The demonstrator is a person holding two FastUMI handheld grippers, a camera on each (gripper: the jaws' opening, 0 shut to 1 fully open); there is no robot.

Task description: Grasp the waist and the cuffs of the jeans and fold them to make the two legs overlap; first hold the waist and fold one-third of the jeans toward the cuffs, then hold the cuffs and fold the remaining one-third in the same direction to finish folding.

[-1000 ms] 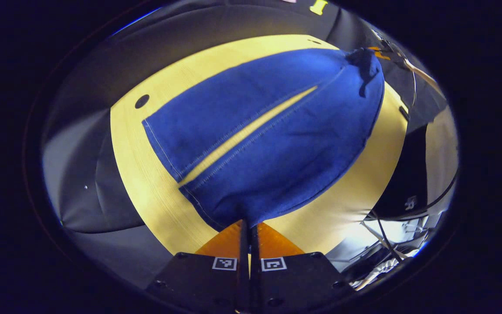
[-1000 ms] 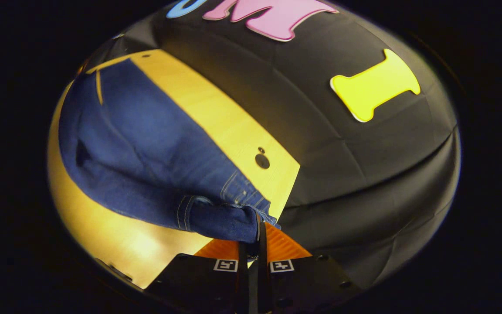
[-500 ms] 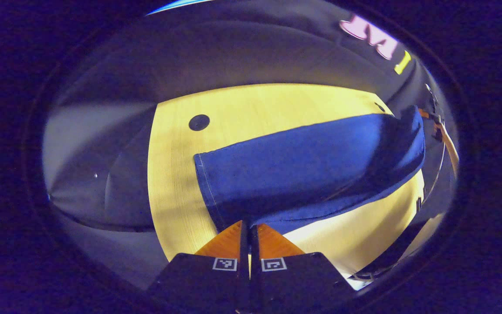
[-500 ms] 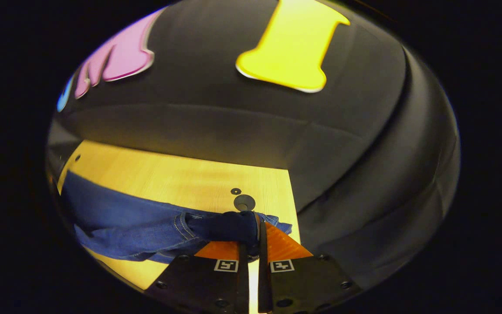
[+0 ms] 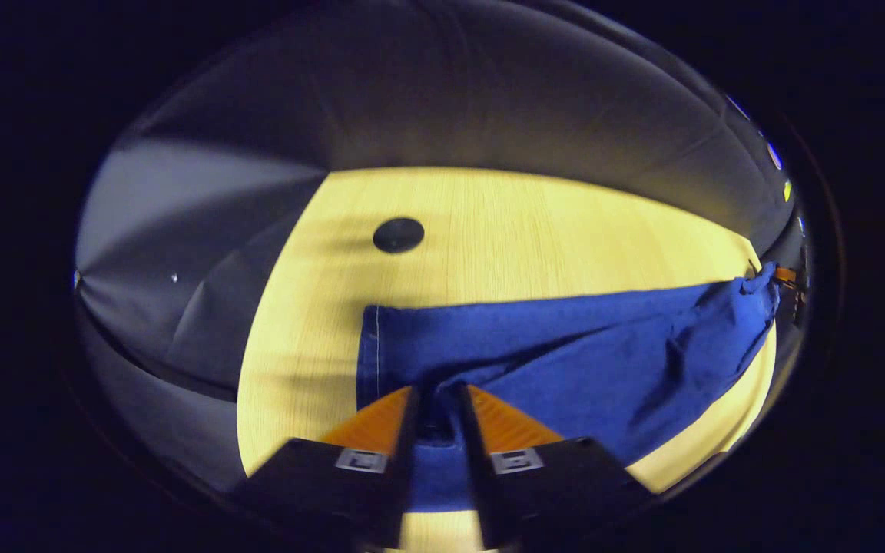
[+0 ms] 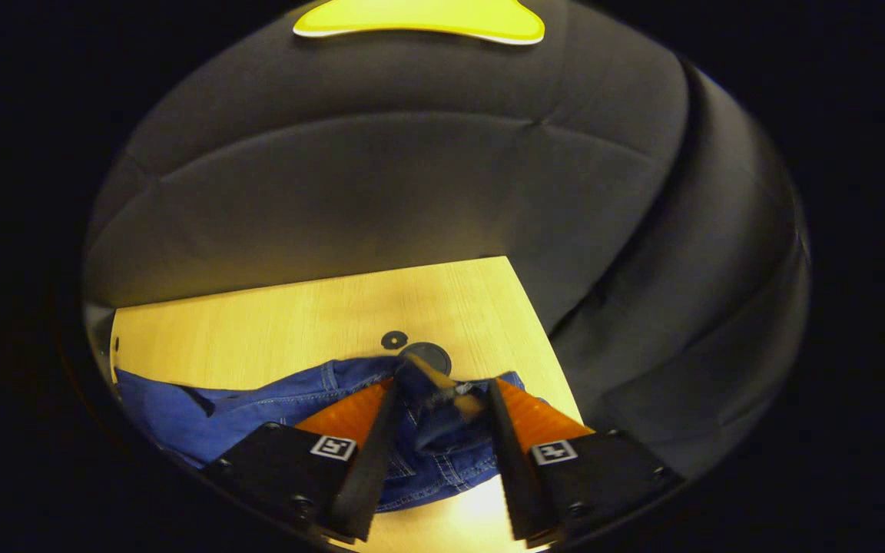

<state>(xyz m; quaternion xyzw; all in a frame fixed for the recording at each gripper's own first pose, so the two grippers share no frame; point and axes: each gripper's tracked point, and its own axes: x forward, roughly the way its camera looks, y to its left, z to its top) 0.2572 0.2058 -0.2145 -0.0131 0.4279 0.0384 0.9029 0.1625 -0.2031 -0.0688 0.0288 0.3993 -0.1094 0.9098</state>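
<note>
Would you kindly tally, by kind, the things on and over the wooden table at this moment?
Jeans: 1, the blue jeans lying across the table
Grippers: 2, the left gripper and the right gripper, each with its jaws apart over the denim
Dark round holes in the table: 3, one hole near the cuffs and two holes near the waist
Total: 6

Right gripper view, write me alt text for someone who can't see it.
The right hand-held gripper stands open over the waist end of blue jeans, which lie crumpled on a light wooden table. The denim shows in the gap between its spread fingers, and a round dark hole in the tabletop sits just beyond them, with black cloth wall behind.
</note>
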